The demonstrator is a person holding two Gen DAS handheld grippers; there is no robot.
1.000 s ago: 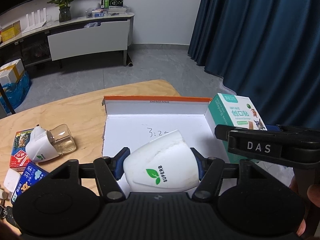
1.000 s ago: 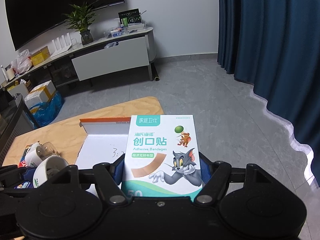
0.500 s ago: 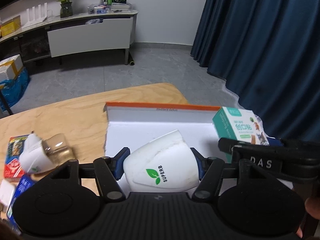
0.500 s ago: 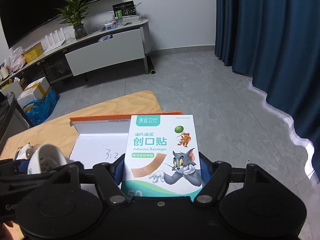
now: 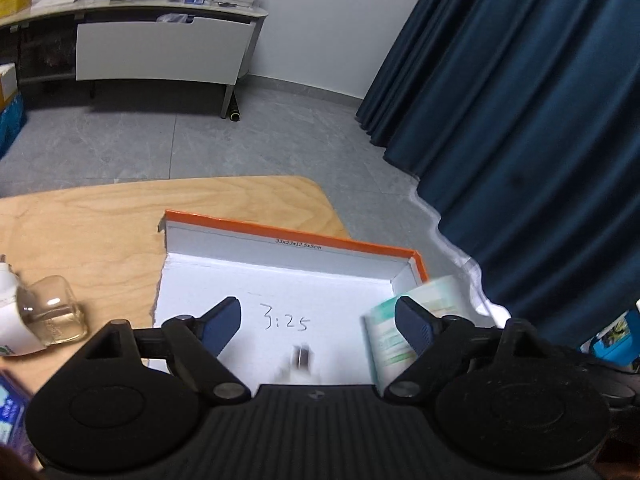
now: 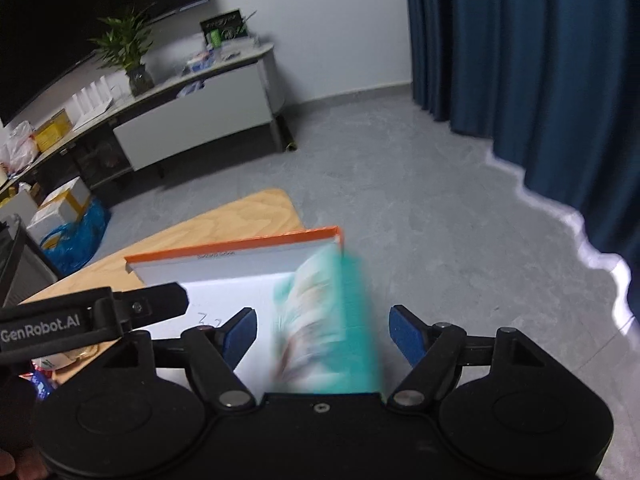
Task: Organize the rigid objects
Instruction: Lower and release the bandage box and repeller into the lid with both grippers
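Both your jaws have just been opening; the blurred teal bandage carton (image 6: 320, 320), unclamped, may tumble outside the orange-rimmed white cardboard tray (image 5: 280, 236).

Blurred bandage box (image 6: 320, 320) loose between gripper (image 6: 322, 330) pads, over tray (image 6: 236, 254).

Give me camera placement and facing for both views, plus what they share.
Left wrist: sits behind the left claw, tilted down at the orange-rimmed box on the wooden table; its two blue pads stand apart with nothing between them.
Right wrist: sits behind the right claw, tilted down at the same box's right end; a blurred bandage box is between its open pads, and the left claw's arm crosses at left.
Shared: orange-rimmed box, bandage box, table, blue curtain, white cabinet.
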